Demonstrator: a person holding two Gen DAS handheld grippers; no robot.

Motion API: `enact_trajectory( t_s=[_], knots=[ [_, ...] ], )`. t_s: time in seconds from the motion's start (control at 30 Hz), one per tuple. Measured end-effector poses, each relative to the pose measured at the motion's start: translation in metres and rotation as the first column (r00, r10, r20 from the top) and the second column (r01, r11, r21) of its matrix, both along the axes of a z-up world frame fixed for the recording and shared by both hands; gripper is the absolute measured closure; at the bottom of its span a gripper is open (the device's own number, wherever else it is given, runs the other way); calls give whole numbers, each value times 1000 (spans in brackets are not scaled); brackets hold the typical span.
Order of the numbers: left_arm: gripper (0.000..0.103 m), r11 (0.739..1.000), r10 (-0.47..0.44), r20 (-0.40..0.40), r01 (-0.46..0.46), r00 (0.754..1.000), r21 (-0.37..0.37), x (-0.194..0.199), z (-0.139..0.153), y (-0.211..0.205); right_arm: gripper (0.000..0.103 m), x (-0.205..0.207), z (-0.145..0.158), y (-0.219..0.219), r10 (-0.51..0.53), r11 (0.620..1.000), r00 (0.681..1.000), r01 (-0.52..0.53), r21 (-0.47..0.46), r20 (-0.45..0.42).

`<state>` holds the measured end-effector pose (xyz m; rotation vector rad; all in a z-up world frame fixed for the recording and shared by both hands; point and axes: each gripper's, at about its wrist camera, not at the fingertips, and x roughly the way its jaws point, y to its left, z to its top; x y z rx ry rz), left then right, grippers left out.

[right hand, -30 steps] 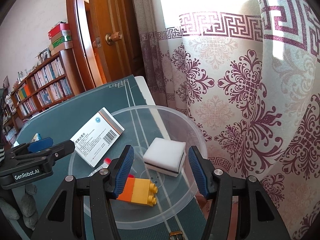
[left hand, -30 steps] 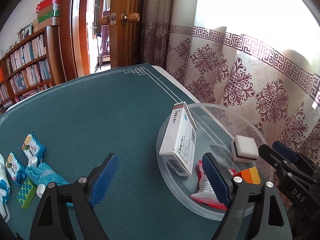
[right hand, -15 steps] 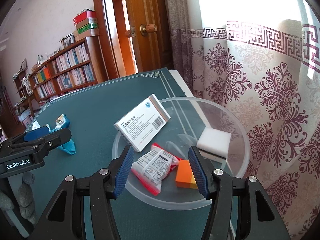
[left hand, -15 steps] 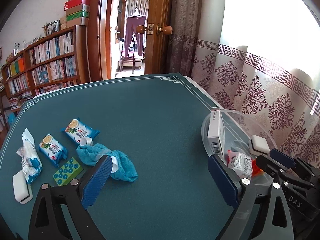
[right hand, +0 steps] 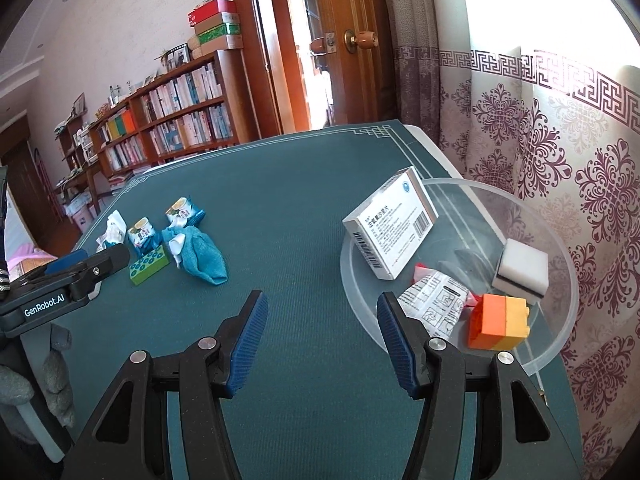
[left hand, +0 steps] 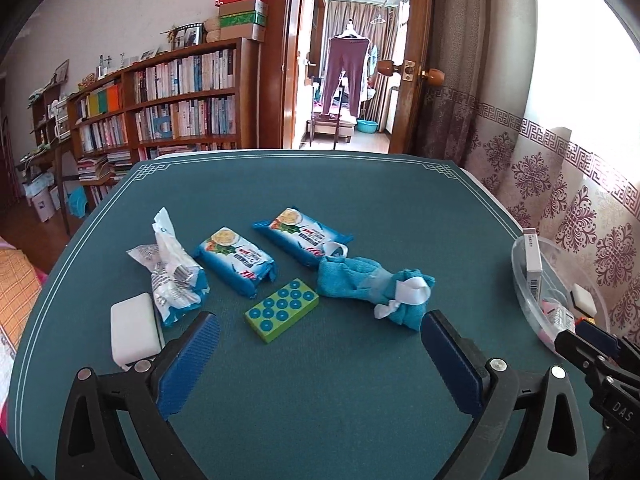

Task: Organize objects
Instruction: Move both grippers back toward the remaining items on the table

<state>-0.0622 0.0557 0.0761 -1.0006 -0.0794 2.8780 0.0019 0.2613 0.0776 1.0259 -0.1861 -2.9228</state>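
Now left gripper [left hand: 318,354] fingers opening wide over bare teal tabletop [left hand: 320,200], nothing between, right gripper [right hand: 322,338] fingers apart, empty, beside clear round plastic bowl [right hand: 560,344] at tabletop's right edge.

Bare green mat [left hand: 320,400] lies open ahead of both grippers, bounded by the blue cloth [left hand: 372,286] and green block [left hand: 282,314] beyond and the clear bowl [right hand: 352,280] at right.

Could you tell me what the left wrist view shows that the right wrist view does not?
Only the left wrist view shows the white sponge lying on the table and the hallway clothes. Only the right wrist view shows the orange-yellow block in the bowl. Both share the green block, blue cloth, snack packets and medicine box.
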Motion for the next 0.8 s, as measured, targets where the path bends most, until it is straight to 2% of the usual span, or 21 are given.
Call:
enact_trajectory(
  t_s=[0.3, 0.57, 0.8],
  knots=[
    [1, 982, 187, 8, -187, 982, -10, -1, -13, -66, 40, -7, -7, -34, 56, 998, 998, -57, 8, 30],
    [1, 944, 330, 80, -331, 941, -7, -8, -34, -113, 40, -11, -13, -55, 93, 995, 994, -94, 16, 52],
    [1, 936, 342, 161, -350, 926, 23, -14, -47, -131, 40, -18, -16, -65, 114, 993, 992, -115, 13, 61]
  ],
)
